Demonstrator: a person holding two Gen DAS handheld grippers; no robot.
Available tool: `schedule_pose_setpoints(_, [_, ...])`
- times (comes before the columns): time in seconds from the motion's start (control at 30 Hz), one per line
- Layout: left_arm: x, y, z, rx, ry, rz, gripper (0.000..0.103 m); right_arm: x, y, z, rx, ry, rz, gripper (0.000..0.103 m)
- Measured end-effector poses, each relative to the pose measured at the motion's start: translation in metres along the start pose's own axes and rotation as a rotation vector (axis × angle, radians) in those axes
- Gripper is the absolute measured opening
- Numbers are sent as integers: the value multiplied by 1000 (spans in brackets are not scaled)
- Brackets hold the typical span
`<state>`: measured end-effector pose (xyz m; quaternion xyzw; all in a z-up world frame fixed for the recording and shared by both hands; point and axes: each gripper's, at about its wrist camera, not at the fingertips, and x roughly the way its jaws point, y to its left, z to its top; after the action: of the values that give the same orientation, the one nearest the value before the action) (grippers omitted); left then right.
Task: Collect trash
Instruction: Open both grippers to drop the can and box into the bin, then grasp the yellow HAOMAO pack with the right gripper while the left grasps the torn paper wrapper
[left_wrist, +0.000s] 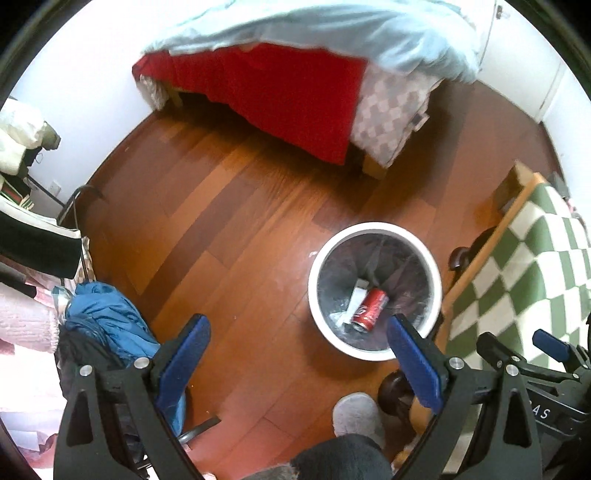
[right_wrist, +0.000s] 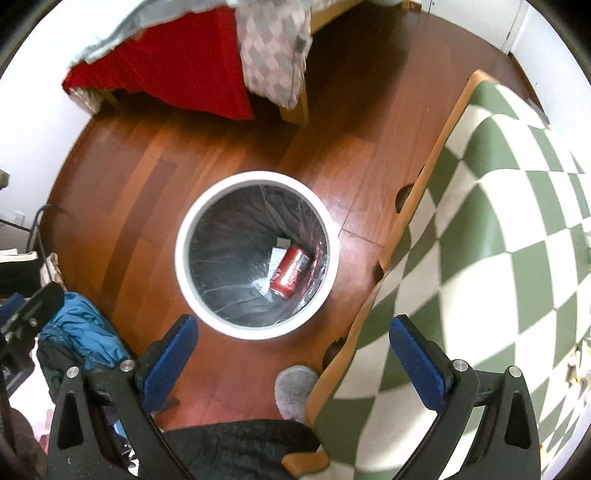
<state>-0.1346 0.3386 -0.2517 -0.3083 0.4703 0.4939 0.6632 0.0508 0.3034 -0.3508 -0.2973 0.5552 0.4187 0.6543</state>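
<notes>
A white round trash bin (left_wrist: 373, 229) (right_wrist: 255, 179) with a clear liner stands on the wooden floor. Inside it lie a red soda can (left_wrist: 369, 309) (right_wrist: 291, 272) and a white paper scrap (left_wrist: 359, 295) (right_wrist: 277, 255). My left gripper (left_wrist: 299, 325) hangs open above the floor just left of the bin, nothing between its blue pads. My right gripper (right_wrist: 293, 326) is open wide over the bin's near rim and the table edge, empty. The right gripper's blue fingertip (left_wrist: 550, 341) shows at the right of the left wrist view.
A table with a green and white checked cloth (right_wrist: 498, 229) (left_wrist: 517, 266) stands right of the bin. A bed with red and light blue covers (left_wrist: 280, 88) (right_wrist: 166, 74) is beyond. A blue jacket (left_wrist: 107, 317) (right_wrist: 81, 328) lies left. A person's grey slipper (left_wrist: 356, 417) (right_wrist: 295, 387) is near.
</notes>
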Motion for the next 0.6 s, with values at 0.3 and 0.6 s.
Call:
schedule_pose_setpoints(0.3, [-95, -4, -26, 9, -134, -63, 98, -107, -15, -49, 4, -159, 50, 103])
schedule_pose_setpoints(0.6, [-165, -25, -60, 46, -234, -95, 98, -205, -54, -103, 64, -311, 164, 103])
